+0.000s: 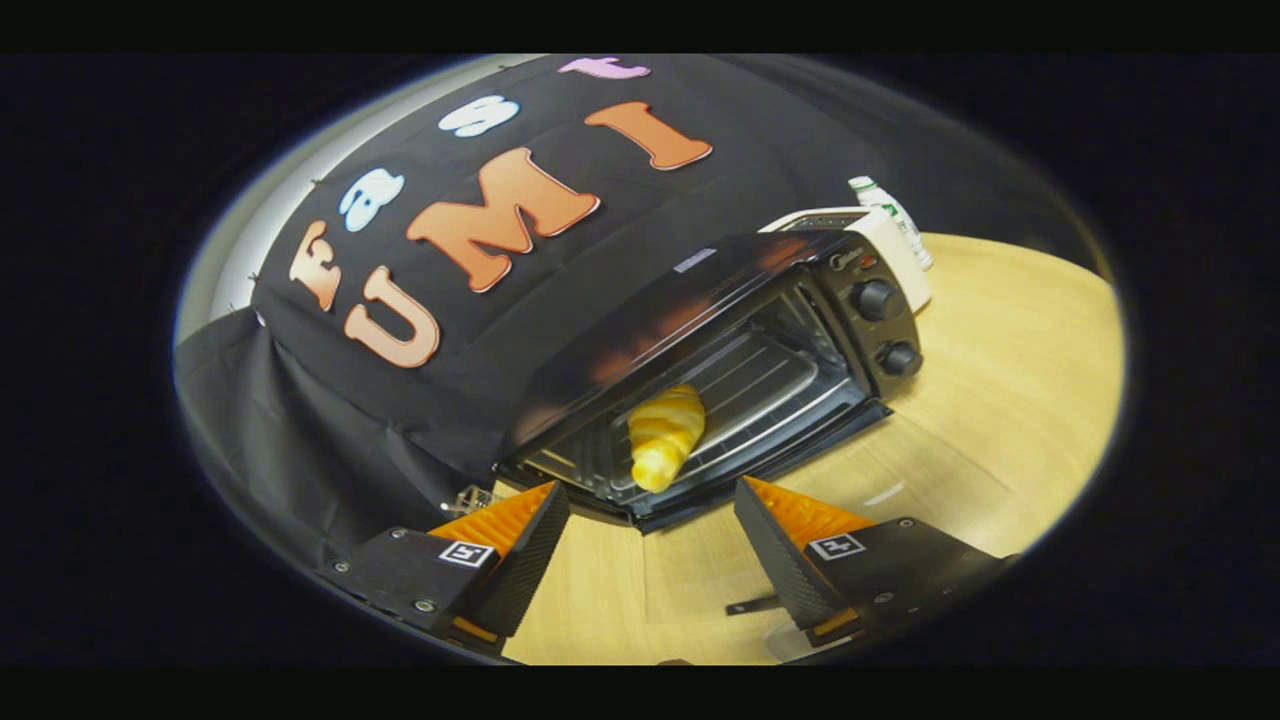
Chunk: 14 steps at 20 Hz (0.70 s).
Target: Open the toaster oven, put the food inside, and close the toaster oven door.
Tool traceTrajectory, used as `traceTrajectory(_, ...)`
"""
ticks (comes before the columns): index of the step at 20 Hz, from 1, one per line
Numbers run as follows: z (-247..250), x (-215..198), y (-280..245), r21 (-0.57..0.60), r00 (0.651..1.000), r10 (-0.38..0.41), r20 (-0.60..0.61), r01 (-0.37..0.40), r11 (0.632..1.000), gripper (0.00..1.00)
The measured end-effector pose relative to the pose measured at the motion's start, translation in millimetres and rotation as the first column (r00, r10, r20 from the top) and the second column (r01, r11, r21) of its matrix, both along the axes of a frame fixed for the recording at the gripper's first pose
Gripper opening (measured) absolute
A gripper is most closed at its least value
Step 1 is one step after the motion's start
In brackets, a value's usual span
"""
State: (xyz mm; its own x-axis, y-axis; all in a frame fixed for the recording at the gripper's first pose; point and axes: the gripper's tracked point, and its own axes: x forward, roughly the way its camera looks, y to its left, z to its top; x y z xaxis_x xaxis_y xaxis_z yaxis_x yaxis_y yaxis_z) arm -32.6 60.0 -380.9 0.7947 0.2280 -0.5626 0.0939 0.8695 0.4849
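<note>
Fingers (520, 540) of gripper (650, 545) spread, empty, just short of open toaster oven (700, 300); croissant (665, 432) on rack inside, door (760, 470) down.

So the croissant (665, 436) is sitting inside the open toaster oven (700, 360), just beyond the spread fingers (520, 545). A white appliance (880, 250) and bottle (892, 218) are standing behind it, all on the table (980, 400).
</note>
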Motion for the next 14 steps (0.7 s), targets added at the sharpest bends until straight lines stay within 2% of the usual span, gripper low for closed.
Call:
traceTrajectory(5,-6.7,-41.2,-18.8,-0.185,0.996,0.088,-0.026,-0.091,0.979,0.98)
traceTrajectory(9,-30.6,-71.6,-28.6,-0.322,0.984,0.150,-0.099,-0.174,0.930,0.99)
traceTrajectory(14,-70.9,-107.8,-46.5,-0.428,0.955,0.174,-0.240,-0.265,0.864,0.99)
